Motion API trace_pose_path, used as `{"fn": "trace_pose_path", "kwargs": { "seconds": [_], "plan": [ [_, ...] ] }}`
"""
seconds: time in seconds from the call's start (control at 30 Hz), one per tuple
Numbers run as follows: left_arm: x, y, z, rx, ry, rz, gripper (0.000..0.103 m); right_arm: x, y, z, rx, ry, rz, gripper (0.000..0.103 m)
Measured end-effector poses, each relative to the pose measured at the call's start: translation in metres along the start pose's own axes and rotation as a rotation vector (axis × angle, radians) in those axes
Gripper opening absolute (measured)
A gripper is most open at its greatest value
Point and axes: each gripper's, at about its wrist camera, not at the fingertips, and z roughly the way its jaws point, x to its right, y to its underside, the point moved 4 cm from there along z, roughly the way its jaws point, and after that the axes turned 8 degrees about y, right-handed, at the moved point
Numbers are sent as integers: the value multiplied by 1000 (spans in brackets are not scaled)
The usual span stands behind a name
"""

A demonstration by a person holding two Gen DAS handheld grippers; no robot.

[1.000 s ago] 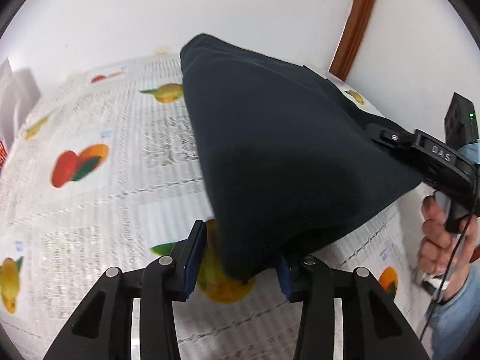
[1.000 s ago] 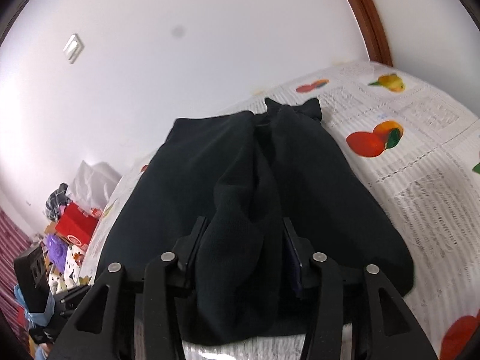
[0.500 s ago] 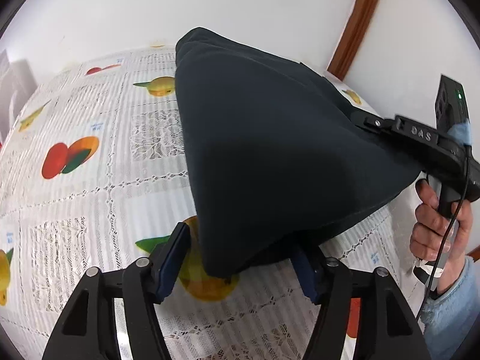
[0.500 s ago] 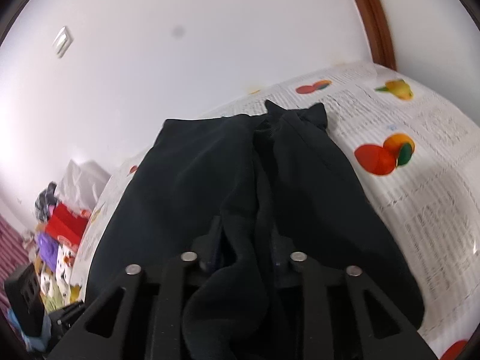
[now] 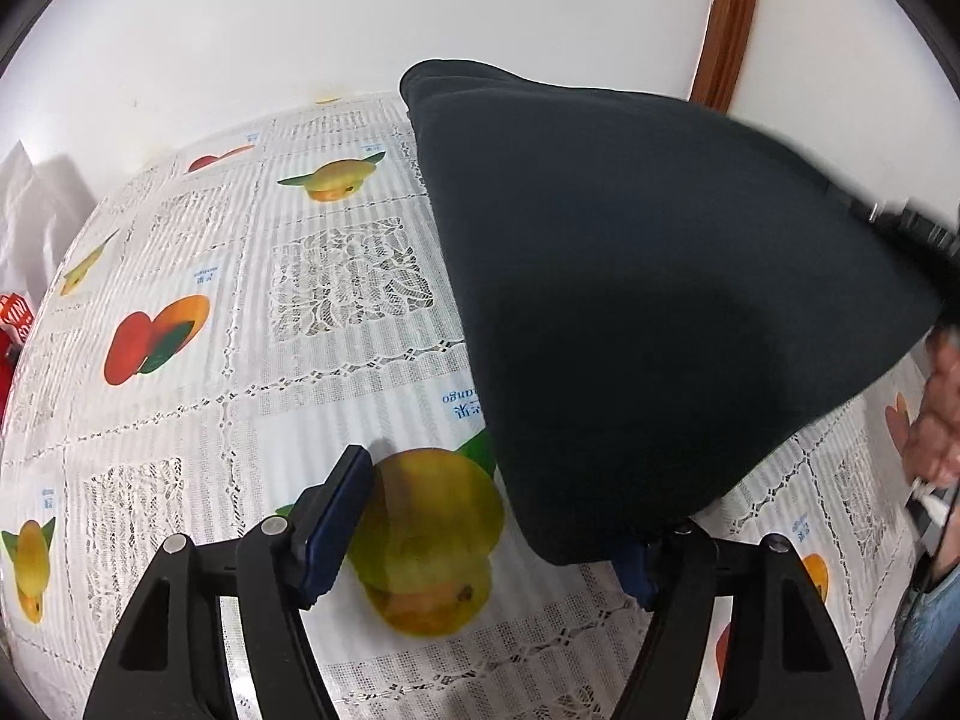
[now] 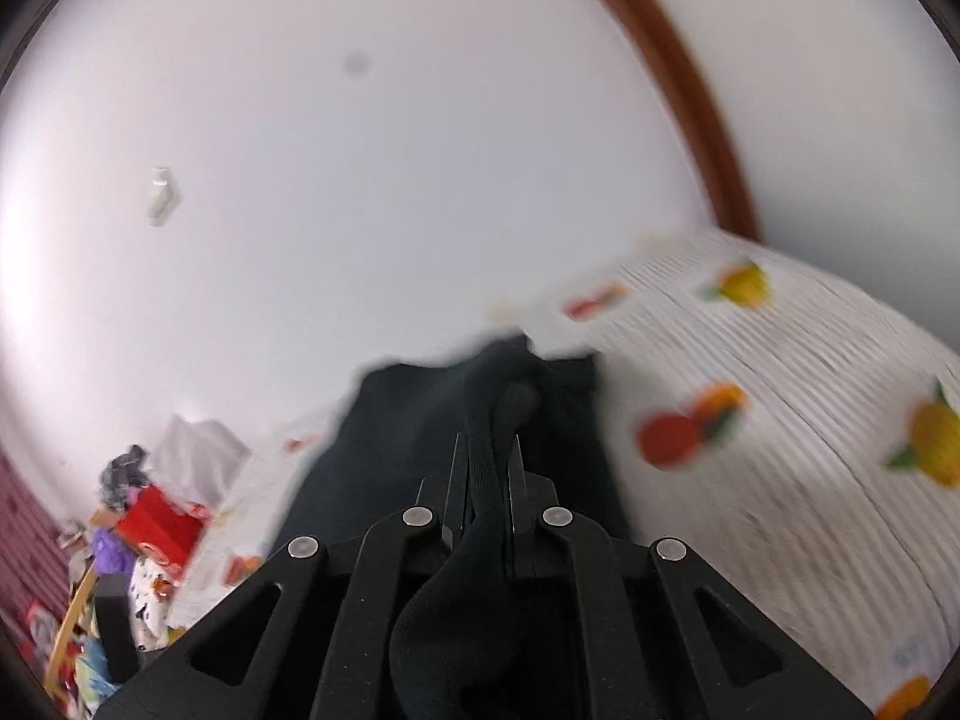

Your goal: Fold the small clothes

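Note:
A dark navy garment [image 5: 648,300] is lifted off the fruit-print tablecloth [image 5: 240,312] and hangs stretched toward the right. My left gripper [image 5: 492,516] is open; the cloth's lower corner droops over its right finger [image 5: 666,552], while its left finger [image 5: 336,510] stands clear. My right gripper [image 6: 483,480] is shut on a bunched fold of the same garment [image 6: 420,420], which spreads away ahead of it. The right gripper's black body shows blurred in the left wrist view [image 5: 912,228].
The table meets a white wall with a brown wooden frame [image 5: 726,18]. White bags [image 5: 30,210] and a red box [image 6: 159,525] with clutter lie off the table's left side. A person's hand [image 5: 936,420] is at the right edge.
My right gripper closed on the garment and lifted it, tilting upward. My left gripper opened wider and let the cloth corner slip toward its right finger.

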Motion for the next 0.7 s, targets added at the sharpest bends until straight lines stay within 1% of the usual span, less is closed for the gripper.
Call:
{"fn": "trace_pose_path", "kwargs": {
  "seconds": [0.03,0.1,0.13,0.17,0.23,0.3,0.37,0.4,0.43,0.47,0.5,0.53,0.57,0.6,0.63,0.7],
  "plan": [
    [0,0,0,2,-4,5,72,8,7,8,-42,12,10,7],
    [0,0,-1,4,-1,11,71,12,13,13,-81,19,10,8],
    [0,-1,-2,4,2,13,71,10,12,11,-71,35,-8,10],
    [3,0,-7,16,12,15,68,8,11,9,-63,53,-22,13],
    [12,0,-17,54,48,37,69,5,8,5,-57,82,-46,17],
    [21,-2,-12,46,23,82,69,3,5,7,-69,85,-57,17],
    [22,-2,-1,14,11,78,69,0,4,13,-94,94,-74,17],
    [21,-2,3,-1,16,60,71,0,4,16,-103,99,-96,15],
    [20,-2,5,-1,13,47,71,-1,3,16,-102,93,-115,7],
    [19,-3,5,-5,11,45,71,0,1,12,-77,70,-122,7],
    [18,-3,6,-9,12,43,72,5,-2,5,-39,49,-102,7],
    [16,-2,7,-13,13,32,72,11,-3,0,-26,23,-69,6],
    [15,-2,8,-12,18,26,72,15,-2,0,-29,19,-44,6],
    [14,-2,8,-11,17,30,72,17,2,4,-44,38,-34,6],
    [15,-2,9,-12,13,37,72,18,8,9,-69,62,-53,7],
    [14,-2,9,-15,13,37,72,15,12,11,-91,95,-92,9]
  ]
}}
